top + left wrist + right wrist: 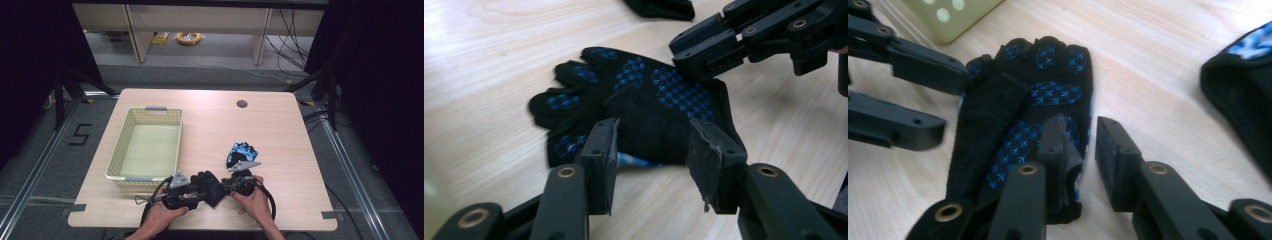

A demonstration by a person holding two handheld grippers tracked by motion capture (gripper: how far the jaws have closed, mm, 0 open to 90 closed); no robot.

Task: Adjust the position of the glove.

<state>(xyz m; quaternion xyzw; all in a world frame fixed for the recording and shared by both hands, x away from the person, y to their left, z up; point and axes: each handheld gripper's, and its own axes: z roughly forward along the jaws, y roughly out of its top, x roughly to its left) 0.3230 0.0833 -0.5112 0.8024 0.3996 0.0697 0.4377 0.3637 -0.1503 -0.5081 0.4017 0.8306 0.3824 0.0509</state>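
Observation:
A black glove [212, 192] with blue dots on its palm lies palm up near the table's front edge, fingers pointing away from me. My left gripper [200, 193] comes at it from the left. Seen along its own jaws, the left gripper [653, 135] straddles the glove [659, 95] at its thumb-side edge, and the pads do not clearly press it. My right gripper [225, 187] comes from the right. Its jaws [1083, 127] stand apart at the edge near the cuff of the glove [1048, 90]. Fabric is lifted against one finger [1060, 150], and bare wood shows in the gap.
A second glove [242, 151], blue and white on its back, lies just behind the right gripper. A pale yellow perforated basket [116, 155] stands on the table's left half. The wooden table [280, 130] has a round cable hole [242, 104] at the back.

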